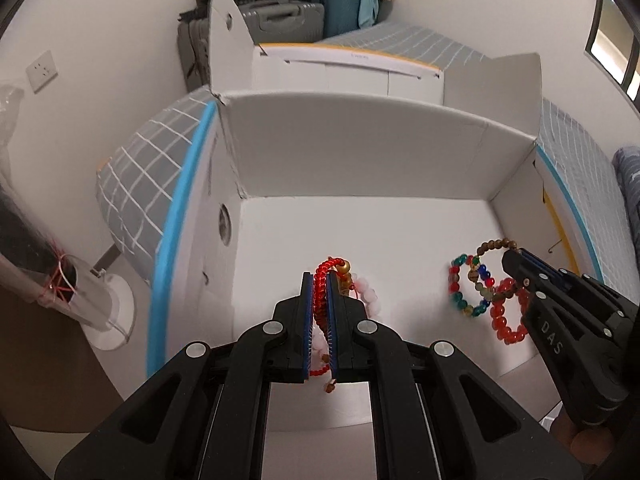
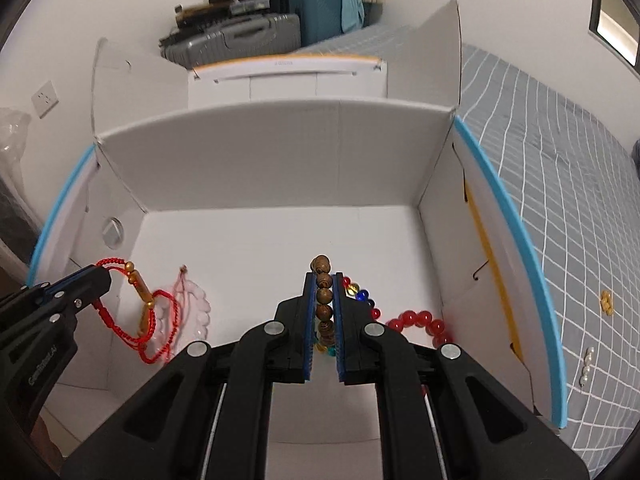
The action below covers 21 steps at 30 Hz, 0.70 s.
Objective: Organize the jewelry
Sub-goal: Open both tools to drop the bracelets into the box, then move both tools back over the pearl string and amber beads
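- Left wrist view: left gripper [image 1: 320, 280] clamped on a red cord bracelet [image 1: 322, 292] above the white box [image 1: 360, 152] floor.
- Right gripper [image 2: 324, 280] clamped on a wooden bead bracelet [image 2: 323, 296], inside the box's right half.

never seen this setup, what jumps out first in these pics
Two black grippers hang over an open white box, each shut on bracelets. The left gripper clamps a red cord bracelet, a pale pink one dangling beside it; the right gripper pinches brown wooden beads, with multicoloured and red bead bracelets hanging alongside.
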Tool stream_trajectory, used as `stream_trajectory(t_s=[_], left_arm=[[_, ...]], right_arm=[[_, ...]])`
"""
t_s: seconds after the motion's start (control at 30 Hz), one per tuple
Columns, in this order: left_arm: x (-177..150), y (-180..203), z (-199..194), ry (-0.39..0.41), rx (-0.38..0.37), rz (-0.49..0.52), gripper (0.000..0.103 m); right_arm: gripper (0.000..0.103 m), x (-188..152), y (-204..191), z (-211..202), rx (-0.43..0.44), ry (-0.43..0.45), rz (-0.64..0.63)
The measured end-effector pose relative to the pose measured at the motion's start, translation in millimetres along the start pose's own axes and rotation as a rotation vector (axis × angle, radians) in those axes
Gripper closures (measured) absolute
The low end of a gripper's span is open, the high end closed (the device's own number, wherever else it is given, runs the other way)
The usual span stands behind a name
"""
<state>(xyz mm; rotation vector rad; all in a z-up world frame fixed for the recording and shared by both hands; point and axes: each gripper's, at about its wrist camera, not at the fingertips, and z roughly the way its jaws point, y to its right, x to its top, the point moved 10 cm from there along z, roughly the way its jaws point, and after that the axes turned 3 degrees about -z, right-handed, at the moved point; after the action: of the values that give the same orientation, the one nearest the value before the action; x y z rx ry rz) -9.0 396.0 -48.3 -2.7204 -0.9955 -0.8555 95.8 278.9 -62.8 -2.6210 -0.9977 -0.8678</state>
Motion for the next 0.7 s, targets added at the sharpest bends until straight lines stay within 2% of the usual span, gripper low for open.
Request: stream_trajectory(t_s=[0.17, 0.5, 0.57, 0.6, 0.63, 0.67, 0.7], left_arm=[[-4.4, 5.6, 8.2, -0.027, 0.003, 0.019, 0.097], [-5.5, 13.5, 7.4, -0.017, -0.006, 0.046, 0.096], [-4.4, 14.8, 3.9, -0.006, -0.009, 0.051, 0.094], [-3.5, 15.4, 1.4, 0.002, -0.009, 0.051, 0.091], [-2.5, 15.7, -1.4, 0.009, -0.009, 0.048, 0.076], [-1.5, 15.6, -4.6, 0.019, -0.007, 0.043, 0.057], [0.5, 16.0, -9.1, 0.037, -0.005, 0.04, 0.049]], right_arm=[[0.096, -1.8, 0.7, 2.7, -0.003, -0.027, -0.001], [0.094, -5.0, 3.4, 0.6, -0.017, -0.03, -0.007], [0.079, -5.4, 2.9, -2.5, -0.007, -0.038, -0.006], [0.061, -4.5, 4.4, -5.9, -0.004, -0.03, 0.001], [0.05, -1.6, 8.3, -12.7, -0.016, -0.004, 0.008], [0.047, 1.5, 12.5, -19.3, -0.031, 0.016, 0.011], [0.042, 3.9, 15.5, -24.0, -0.036, 0.026, 0.014]])
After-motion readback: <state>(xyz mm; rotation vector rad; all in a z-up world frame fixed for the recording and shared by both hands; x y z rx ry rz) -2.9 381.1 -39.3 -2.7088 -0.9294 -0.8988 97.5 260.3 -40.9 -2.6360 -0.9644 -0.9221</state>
